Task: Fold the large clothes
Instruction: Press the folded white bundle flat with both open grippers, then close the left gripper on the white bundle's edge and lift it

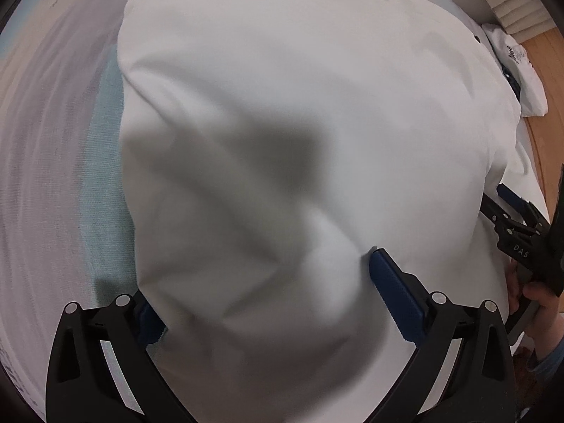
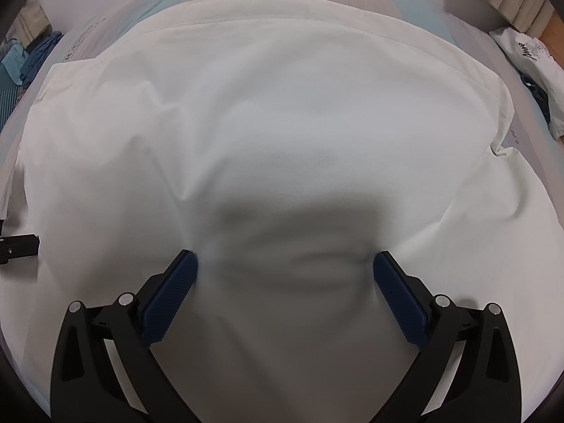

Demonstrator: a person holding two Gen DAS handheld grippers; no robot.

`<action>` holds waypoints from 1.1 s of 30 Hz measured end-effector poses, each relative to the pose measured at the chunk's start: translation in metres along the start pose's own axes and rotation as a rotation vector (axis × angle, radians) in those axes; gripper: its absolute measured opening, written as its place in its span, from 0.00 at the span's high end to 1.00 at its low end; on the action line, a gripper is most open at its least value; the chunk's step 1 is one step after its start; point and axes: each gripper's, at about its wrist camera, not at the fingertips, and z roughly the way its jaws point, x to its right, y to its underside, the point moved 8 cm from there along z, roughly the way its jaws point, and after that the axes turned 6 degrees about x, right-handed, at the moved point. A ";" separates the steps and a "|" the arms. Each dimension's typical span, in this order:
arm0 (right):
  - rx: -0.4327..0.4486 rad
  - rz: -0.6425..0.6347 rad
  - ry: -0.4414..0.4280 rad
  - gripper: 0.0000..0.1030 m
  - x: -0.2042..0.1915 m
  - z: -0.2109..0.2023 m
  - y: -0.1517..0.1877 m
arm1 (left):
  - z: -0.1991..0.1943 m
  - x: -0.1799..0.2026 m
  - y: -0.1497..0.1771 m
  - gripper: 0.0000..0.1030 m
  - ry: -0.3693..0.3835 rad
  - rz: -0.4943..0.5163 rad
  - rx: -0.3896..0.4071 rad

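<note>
White fabric of a large garment (image 1: 299, 112) is filling the space ahead of the left gripper (image 1: 268, 292), whose blue pads are standing wide apart with the cloth bulging up between them; its left pad is lying half hidden under a fold. Off to that gripper's left, a pale bed sheet (image 1: 46, 148) with a light blue band is lying under the garment. Far to its right, the right gripper (image 1: 521, 232) is showing, with a hand (image 1: 539, 303) wrapping its handle. In the right wrist view, the right gripper (image 2: 285, 282) is also gaping open, both pads pressing into the garment (image 2: 275, 105), which is spreading ahead of it across the bed. Beyond its right side, a folded white garment (image 2: 535, 60) with dark print is resting near the bed's edge.
</note>
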 end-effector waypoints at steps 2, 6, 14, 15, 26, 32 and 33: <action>0.003 0.002 0.000 0.07 -0.002 0.002 0.001 | 0.001 0.012 0.001 0.19 0.003 0.008 0.001; 0.009 0.001 0.002 0.06 -0.004 0.005 0.003 | -0.004 0.028 0.001 0.50 0.034 0.029 -0.016; 0.015 0.003 0.002 0.06 -0.003 0.007 0.004 | -0.018 0.050 -0.002 0.75 -0.003 0.058 -0.004; 0.017 0.002 0.002 0.06 -0.003 0.007 0.005 | -0.022 0.051 -0.002 0.75 -0.012 0.046 -0.007; 0.060 0.009 -0.006 0.06 0.002 0.002 0.009 | -0.044 0.077 -0.005 0.77 -0.126 0.055 0.052; 0.112 0.024 -0.021 0.06 0.005 0.000 0.016 | -0.054 0.095 -0.007 0.77 -0.154 0.064 0.078; 0.114 0.026 -0.019 0.06 0.005 0.000 0.016 | -0.055 0.098 -0.007 0.77 -0.157 0.059 0.079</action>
